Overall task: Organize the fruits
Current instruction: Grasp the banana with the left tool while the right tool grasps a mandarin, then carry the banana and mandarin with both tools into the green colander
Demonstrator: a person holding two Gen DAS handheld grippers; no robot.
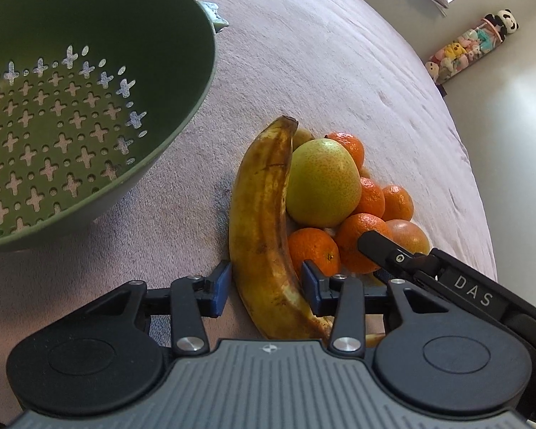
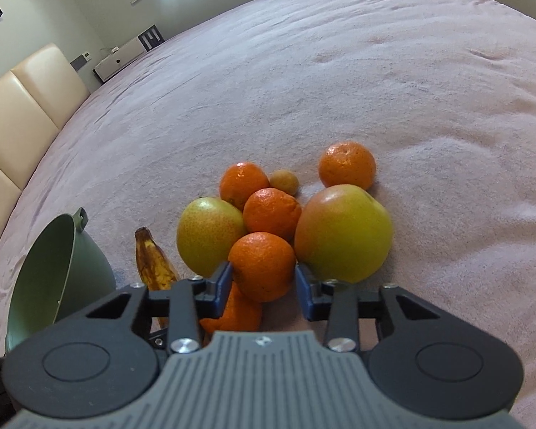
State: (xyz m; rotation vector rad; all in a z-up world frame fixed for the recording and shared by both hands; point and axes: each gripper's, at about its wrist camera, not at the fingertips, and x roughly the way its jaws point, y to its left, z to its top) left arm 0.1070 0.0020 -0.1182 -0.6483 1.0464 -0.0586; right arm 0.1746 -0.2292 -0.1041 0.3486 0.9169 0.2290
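Fruit waits between both claws: left claw (image 1: 266,287) brackets the banana (image 1: 264,221) loosely, right claw (image 2: 262,284) nearly pinches a mandarin (image 2: 262,266); squeeze gently, lift straight.

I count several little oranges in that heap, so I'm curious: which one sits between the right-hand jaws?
The mandarin at the front of the heap, wedged between the yellow-green pear and the big apple. The other mandarins lie farther back or lower down.
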